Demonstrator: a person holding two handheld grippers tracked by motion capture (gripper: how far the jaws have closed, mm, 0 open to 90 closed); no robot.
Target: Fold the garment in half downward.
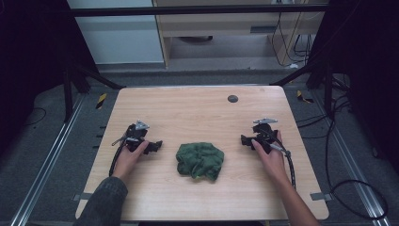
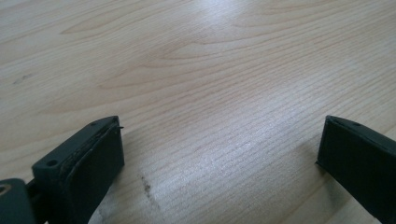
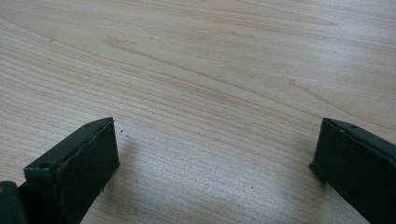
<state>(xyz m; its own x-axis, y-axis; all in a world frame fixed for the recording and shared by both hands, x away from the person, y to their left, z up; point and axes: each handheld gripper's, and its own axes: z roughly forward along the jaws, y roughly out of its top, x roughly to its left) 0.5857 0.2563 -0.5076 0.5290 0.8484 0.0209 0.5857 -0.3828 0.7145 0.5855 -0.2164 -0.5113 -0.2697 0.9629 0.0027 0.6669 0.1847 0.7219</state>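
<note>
A crumpled dark green cloth (image 1: pixel 200 160) lies in a heap near the middle of the wooden table (image 1: pixel 197 110). My left gripper (image 1: pixel 153 147) rests on the table to the cloth's left, a hand around it, pointing toward the cloth. In the left gripper view its jaws stand wide apart over bare wood, left gripper (image 2: pixel 219 154) open and holding nothing. My right gripper (image 1: pixel 245 140) rests to the cloth's right, pointing left. In the right gripper view the right gripper (image 3: pixel 215 154) is open too, with bare wood between the jaws.
A small dark round disc (image 1: pixel 232 99) sits in the table top at the back. Black cables (image 1: pixel 291 167) trail from both grippers toward the front edge. Metal rails (image 1: pixel 44 165) and black frame struts flank the table on the floor.
</note>
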